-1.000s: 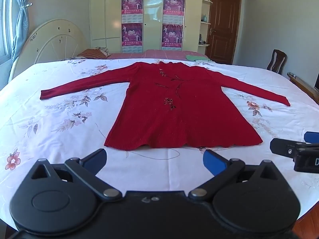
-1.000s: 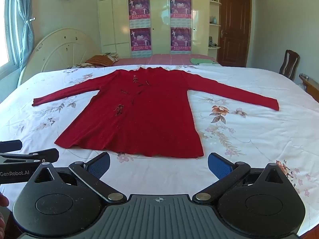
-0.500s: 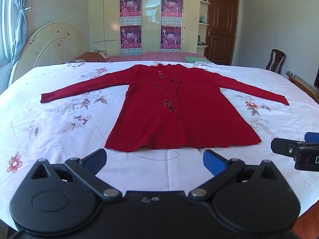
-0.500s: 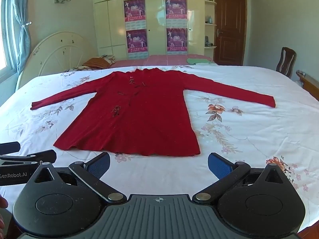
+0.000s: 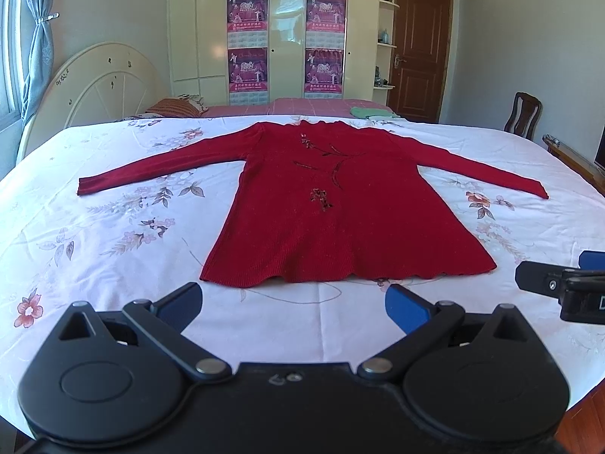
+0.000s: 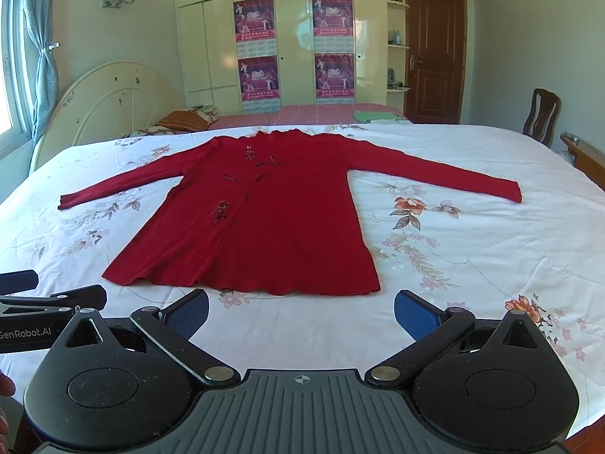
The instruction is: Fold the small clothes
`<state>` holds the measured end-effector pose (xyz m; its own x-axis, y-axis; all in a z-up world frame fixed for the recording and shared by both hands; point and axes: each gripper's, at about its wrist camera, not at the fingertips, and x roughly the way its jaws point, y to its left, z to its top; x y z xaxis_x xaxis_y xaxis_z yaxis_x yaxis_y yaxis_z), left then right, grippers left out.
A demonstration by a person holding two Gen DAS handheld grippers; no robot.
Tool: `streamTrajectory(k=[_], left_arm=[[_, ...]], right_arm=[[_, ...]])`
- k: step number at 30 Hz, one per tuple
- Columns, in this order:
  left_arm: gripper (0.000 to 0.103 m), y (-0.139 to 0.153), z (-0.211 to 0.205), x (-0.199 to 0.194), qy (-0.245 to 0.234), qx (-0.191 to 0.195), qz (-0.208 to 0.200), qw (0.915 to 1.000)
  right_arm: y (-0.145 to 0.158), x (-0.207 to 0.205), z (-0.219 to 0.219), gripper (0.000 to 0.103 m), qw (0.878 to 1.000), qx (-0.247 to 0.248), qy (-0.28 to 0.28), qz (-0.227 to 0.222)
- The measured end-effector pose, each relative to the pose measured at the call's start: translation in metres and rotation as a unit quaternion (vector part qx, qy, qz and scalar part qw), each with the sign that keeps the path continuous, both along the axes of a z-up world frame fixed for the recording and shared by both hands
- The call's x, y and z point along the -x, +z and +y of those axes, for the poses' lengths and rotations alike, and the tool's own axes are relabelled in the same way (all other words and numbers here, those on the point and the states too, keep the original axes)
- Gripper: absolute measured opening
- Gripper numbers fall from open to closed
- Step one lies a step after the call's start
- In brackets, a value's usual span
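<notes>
Right, nothing folded yet: red sweater (image 5: pixel 340 204) lies flat on the bed (image 5: pixel 113 249), sleeves spread wide, while left gripper (image 5: pixel 293 300) and right gripper (image 6: pixel 300 308) hover near its hem, jaws apart, empty.

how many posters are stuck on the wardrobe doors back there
4. Upper left poster, lower left poster, upper right poster, lower right poster, in a two-by-two grid on the wardrobe. None seem hidden.

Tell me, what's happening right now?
Left claw open, right claw open, both empty. Red sweater flat on bedsheet, sleeves spread, unfolded. Nothing in the way.
</notes>
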<state>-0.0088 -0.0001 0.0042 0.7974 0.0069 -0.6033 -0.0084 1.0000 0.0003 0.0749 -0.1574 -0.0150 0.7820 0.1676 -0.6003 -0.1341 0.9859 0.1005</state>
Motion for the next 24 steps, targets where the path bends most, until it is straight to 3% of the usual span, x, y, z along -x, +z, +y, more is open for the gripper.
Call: streamTrajectory(k=[24], left_arm=[[0.103, -0.0024, -0.0022, -0.0036, -0.005, -0.005, 0.001, 1.0]], right_arm=[[-0.0005, -0.0013, 0.001, 0.103, 1.0, 0.0, 0.0, 0.002]])
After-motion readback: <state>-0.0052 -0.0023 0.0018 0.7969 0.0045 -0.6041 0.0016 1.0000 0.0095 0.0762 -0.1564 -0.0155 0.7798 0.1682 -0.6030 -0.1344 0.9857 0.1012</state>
